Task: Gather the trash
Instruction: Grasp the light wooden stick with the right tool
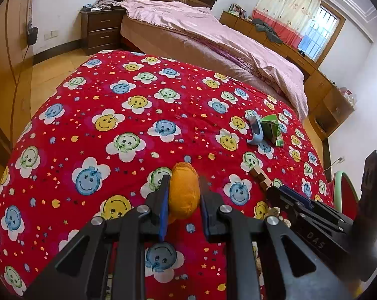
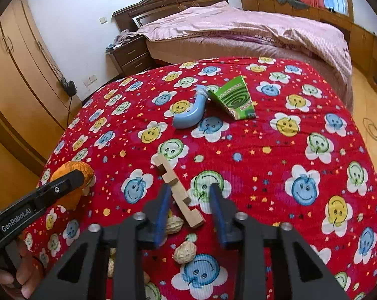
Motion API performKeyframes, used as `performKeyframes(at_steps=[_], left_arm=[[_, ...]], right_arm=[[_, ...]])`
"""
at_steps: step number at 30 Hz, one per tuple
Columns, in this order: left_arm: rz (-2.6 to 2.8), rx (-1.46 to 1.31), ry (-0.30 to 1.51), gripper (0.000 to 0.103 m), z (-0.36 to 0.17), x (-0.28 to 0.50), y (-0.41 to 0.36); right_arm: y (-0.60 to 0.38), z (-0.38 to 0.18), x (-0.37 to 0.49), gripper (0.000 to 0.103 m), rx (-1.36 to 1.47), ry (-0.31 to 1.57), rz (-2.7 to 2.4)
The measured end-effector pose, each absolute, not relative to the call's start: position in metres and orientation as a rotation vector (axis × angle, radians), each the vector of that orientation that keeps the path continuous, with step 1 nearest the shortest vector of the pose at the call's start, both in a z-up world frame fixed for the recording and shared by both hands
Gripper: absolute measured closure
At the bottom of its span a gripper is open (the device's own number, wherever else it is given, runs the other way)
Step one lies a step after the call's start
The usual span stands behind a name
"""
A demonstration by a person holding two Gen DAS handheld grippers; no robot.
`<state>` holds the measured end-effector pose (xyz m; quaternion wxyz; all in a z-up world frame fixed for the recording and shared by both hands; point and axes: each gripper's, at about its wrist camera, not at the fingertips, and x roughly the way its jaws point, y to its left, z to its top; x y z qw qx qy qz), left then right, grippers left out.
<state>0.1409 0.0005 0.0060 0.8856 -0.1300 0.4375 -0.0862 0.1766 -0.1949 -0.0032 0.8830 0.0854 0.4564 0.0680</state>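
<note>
My left gripper (image 1: 184, 187) is shut on an orange peel (image 1: 183, 193), held just above the red smiley-patterned cloth (image 1: 113, 115); the peel also shows in the right wrist view (image 2: 74, 175). My right gripper (image 2: 189, 190) is open, its fingers either side of a notched wooden piece (image 2: 179, 191) lying on the cloth. Peanut shells (image 2: 184, 252) lie under and just behind the right gripper. A blue curved tube (image 2: 189, 115) and a crumpled green packet (image 2: 234, 97) lie further off, also in the left wrist view (image 1: 256, 131).
The cloth covers a raised surface beside a bed with a pink quilt (image 1: 213, 32). A dark nightstand (image 1: 102, 28) stands at the bed's head. Wooden wardrobes (image 2: 20, 80) line the left wall, low cabinets (image 1: 313, 80) the right.
</note>
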Motion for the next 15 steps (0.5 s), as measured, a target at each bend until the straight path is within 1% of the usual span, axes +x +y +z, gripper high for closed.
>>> performKeyframes(at_steps=[2,6,8,15], left_arm=[[-0.179,-0.271,0.910,0.082,0.006,0.141,0.000],[-0.182,-0.269,0.908,0.082,0.007,0.141,-0.001],[-0.186,-0.266,0.905,0.082,0.009,0.139,-0.004],[-0.215,-0.259,0.887,0.082,0.021,0.128,-0.012]], right_arm=[[-0.193,-0.003,0.175,0.078,0.166,0.948,0.145],[-0.188,-0.004,0.173,0.081,0.128,0.943,0.147],[-0.185,-0.004,0.171,0.085,0.102,0.940,0.146],[-0.198,0.003,0.163,0.086,0.172,0.913,0.131]])
